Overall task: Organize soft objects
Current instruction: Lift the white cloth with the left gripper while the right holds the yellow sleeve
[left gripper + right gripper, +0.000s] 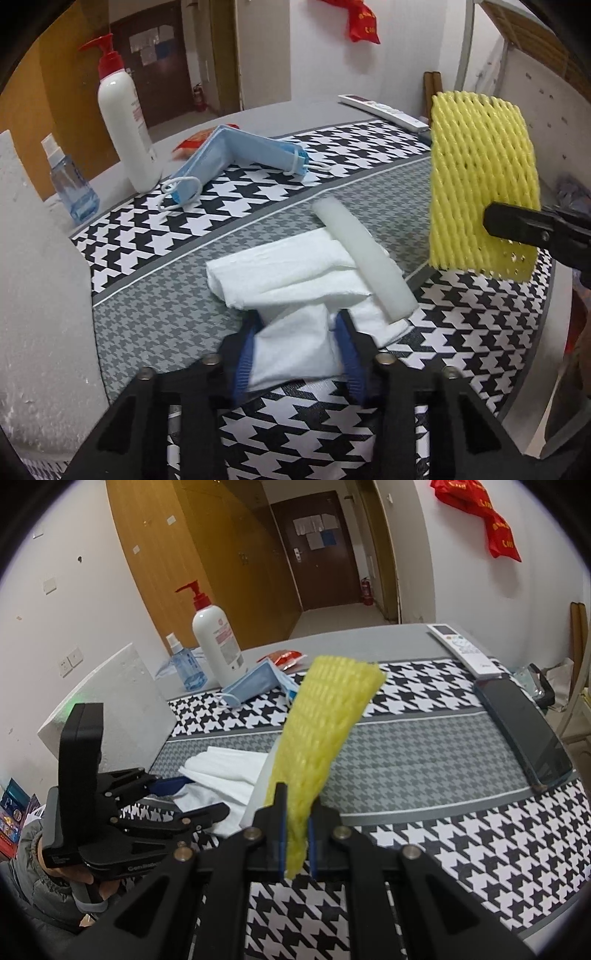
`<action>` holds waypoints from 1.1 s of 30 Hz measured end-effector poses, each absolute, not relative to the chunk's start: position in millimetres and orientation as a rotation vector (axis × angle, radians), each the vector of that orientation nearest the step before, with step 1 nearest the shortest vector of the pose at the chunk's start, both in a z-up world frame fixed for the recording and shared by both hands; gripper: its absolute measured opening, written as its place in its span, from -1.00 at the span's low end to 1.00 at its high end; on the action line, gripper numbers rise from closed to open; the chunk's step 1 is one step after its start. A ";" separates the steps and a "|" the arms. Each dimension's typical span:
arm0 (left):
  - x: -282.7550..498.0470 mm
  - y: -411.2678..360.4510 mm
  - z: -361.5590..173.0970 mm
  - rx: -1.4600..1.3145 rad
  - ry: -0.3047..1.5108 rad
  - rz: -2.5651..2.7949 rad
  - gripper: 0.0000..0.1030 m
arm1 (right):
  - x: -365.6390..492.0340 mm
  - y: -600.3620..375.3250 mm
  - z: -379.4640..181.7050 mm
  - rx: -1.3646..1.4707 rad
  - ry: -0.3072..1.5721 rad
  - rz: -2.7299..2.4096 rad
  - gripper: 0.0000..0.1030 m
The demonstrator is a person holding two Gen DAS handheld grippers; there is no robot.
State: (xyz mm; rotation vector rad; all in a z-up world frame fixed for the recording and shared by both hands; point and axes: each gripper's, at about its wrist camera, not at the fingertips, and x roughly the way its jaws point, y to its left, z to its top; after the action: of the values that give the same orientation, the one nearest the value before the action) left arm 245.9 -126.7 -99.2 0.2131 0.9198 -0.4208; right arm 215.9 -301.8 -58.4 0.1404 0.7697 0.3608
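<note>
Houndstooth tablecloth (258,206) with white tissue (295,273) gripped between the left gripper (295,347) fingers, while the right gripper (295,834) clamps yellow foam netting (317,738) raised above the cloth.

Both handheld tools are matte black plastic linkages joined by round brass-coloured rivets. The left gripper (295,350) has ribbed blue pads (349,350) lining its fingers; the right gripper (295,834) has thin blue pads (282,840) too. In the right wrist view, the left tool carries a black box-shaped block and faint grey lettering, above a grey quilted sleeve (33,867).
</note>
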 end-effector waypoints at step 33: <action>207.3 -106.5 -23.8 0.179 0.635 -0.395 -0.83 | 198.3 -302.3 -43.5 0.116 0.733 0.330 -0.78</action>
State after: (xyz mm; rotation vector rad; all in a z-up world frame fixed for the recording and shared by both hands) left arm 207.3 -106.5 -23.8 0.1788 0.6353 -0.3945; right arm 198.3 -302.3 -43.5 0.1161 0.7334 0.3300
